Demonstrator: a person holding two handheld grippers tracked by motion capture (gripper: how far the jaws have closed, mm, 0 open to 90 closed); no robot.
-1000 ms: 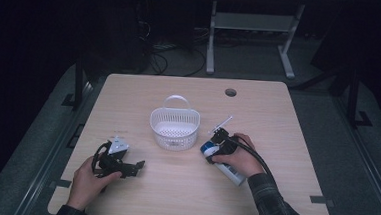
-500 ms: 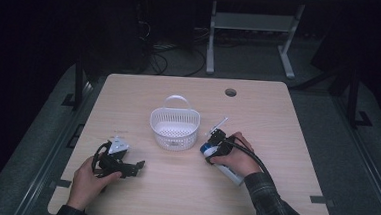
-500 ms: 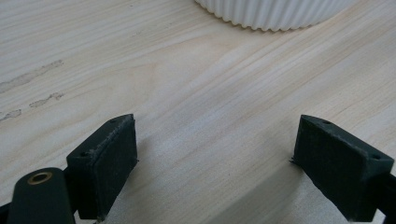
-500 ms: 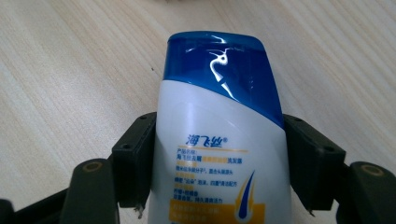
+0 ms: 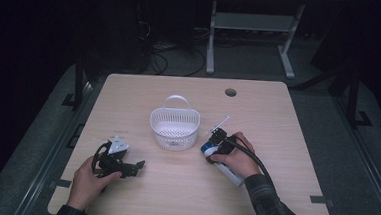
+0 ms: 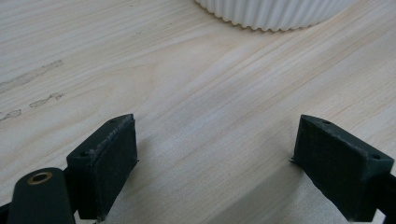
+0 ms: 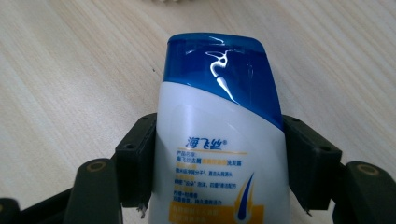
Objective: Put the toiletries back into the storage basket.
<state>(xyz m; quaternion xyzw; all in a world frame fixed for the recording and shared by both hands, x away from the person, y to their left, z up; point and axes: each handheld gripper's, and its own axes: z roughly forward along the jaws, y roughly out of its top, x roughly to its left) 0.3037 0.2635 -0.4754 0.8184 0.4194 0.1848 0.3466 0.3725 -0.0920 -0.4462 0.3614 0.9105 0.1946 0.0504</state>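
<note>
The right gripper (image 7: 219, 158) clamps a white shampoo bottle (image 7: 219, 140) with a blue cap — lying on the table (image 5: 277, 123) beside the white basket (image 5: 174, 128). The left gripper (image 6: 215, 163) rests gaping — nothing between its jaws.

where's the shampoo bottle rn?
The shampoo bottle lies on the table between the right gripper's jaws, which press its sides; in the high view it's just right of the white basket.

The white shampoo bottle (image 7: 219, 154) bears the blue brand name "海飞丝"; smaller print unreadable.
</note>
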